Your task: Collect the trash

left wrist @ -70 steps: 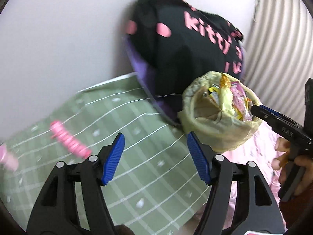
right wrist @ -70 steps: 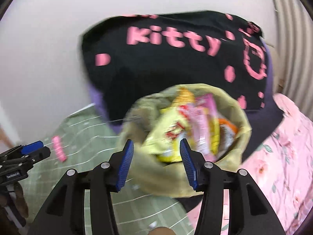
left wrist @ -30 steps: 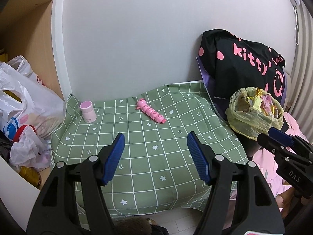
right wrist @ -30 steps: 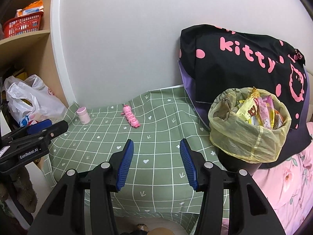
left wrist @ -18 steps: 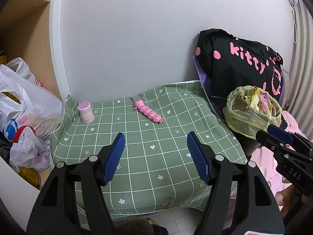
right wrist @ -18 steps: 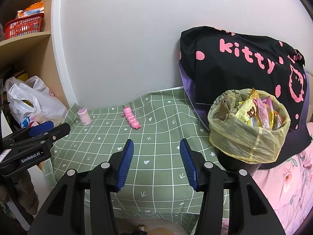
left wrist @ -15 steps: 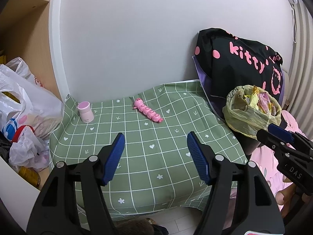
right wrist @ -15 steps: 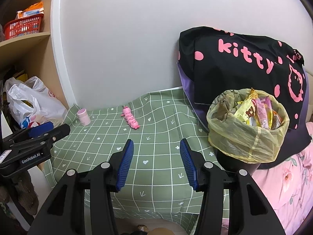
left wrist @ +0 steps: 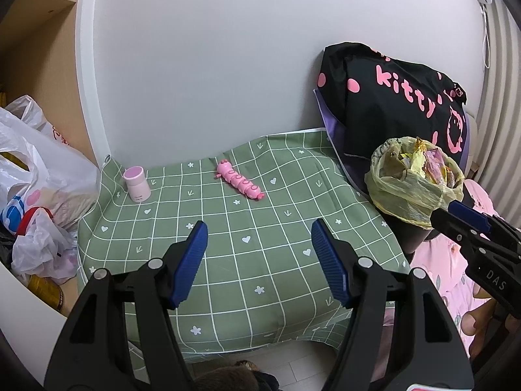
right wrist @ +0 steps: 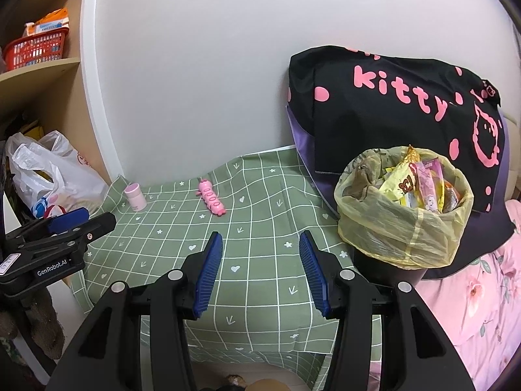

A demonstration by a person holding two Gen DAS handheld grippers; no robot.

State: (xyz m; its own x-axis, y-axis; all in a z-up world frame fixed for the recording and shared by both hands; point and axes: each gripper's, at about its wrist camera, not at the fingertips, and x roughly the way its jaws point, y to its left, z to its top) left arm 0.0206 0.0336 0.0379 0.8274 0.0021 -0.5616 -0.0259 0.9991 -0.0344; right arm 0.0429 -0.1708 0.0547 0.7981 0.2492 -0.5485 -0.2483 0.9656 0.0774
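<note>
A dark bin lined with a yellow bag (right wrist: 403, 228) (left wrist: 410, 192) stands at the table's right edge, heaped with snack wrappers (right wrist: 420, 182). My left gripper (left wrist: 259, 244) hangs open and empty over the front of the green checked tablecloth (left wrist: 234, 247). My right gripper (right wrist: 260, 260) is also open and empty, held above the cloth (right wrist: 260, 215) just left of the bin. On the cloth lie a pink caterpillar toy (left wrist: 239, 184) (right wrist: 211, 197) and a small pink-topped cup (left wrist: 136, 184) (right wrist: 135, 197).
A black bag with pink "kitty" lettering (right wrist: 400, 107) leans on the wall behind the bin. White plastic bags (left wrist: 35, 176) crowd the shelf unit at left; a red basket (right wrist: 35, 49) sits on a shelf. Pink floral bedding (right wrist: 482, 296) lies at right.
Since the oldest frames both grippers have pulled back from close over the bin to a wider view of the table. Over the last second almost nothing has moved.
</note>
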